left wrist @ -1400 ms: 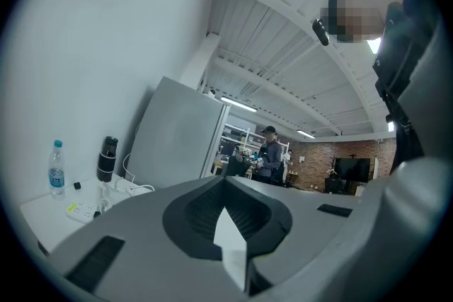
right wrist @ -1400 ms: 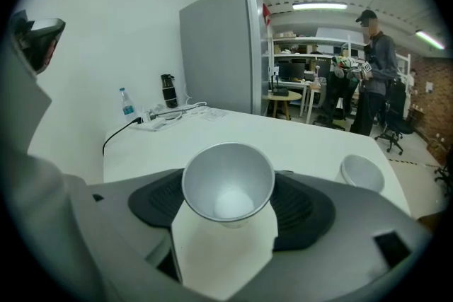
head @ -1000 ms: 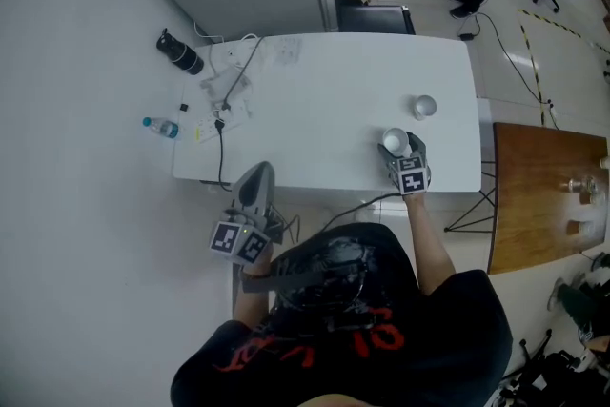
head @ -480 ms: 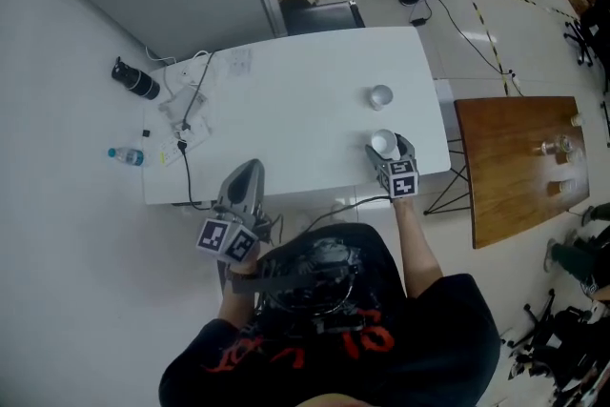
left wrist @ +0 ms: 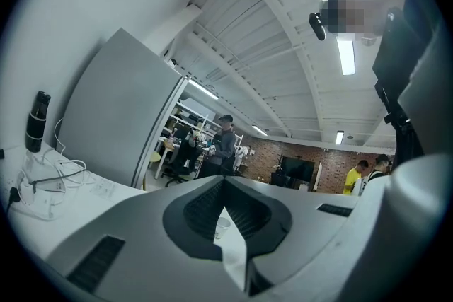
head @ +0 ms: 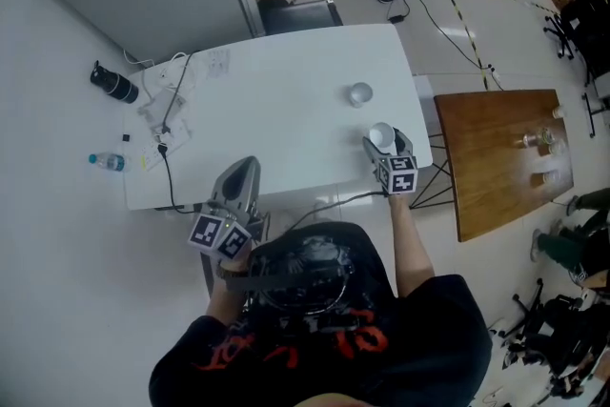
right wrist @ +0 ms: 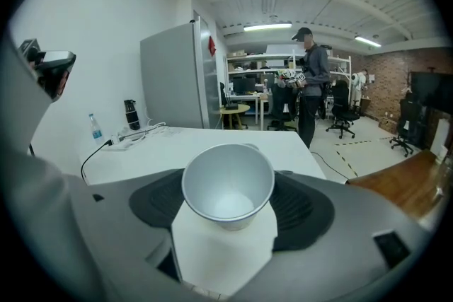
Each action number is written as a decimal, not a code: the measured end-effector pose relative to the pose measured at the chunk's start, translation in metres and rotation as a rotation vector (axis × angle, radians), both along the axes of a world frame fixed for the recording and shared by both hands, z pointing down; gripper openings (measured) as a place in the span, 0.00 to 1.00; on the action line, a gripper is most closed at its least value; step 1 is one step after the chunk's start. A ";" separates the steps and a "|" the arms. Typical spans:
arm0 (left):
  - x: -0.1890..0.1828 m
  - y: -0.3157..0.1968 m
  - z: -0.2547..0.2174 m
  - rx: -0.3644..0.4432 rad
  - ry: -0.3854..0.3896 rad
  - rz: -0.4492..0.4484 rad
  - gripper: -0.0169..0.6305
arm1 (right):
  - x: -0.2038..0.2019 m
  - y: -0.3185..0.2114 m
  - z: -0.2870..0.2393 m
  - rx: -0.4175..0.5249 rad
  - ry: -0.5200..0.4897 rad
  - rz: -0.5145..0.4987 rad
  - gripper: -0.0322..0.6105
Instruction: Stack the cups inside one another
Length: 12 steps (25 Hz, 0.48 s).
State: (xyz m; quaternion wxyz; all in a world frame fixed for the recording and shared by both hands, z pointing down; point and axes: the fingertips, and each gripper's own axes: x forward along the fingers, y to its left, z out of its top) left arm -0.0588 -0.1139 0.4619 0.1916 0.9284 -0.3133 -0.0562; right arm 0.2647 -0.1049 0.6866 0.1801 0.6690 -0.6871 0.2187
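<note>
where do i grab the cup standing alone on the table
Clamp the free cup across its side wall just under the rim, coming in level from the near edge of the table: it stands upright, mouth up, its round wall tapering downward.

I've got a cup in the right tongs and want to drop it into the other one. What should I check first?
1. Cup gripped in right tongs: ok, pads press its sides.
2. Held cup's mouth up: ok.
3. Second cup standing mouth up on the table: ok.
4. Second cup empty: cannot tell, too small.
5. Table bare between the cups: ok.
6. Left tongs empty, back at the near edge: ok.
</note>
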 end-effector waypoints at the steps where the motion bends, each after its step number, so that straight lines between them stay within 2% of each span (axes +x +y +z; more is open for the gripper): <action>1: 0.001 0.000 0.000 -0.001 0.000 0.003 0.03 | 0.003 -0.002 -0.005 0.012 -0.003 0.002 0.64; 7: -0.005 -0.004 0.001 0.000 0.006 -0.018 0.03 | 0.027 -0.023 -0.020 0.041 -0.050 0.042 0.64; 12: -0.011 -0.007 -0.001 0.006 0.008 -0.055 0.03 | 0.041 -0.043 -0.031 0.060 -0.052 0.034 0.64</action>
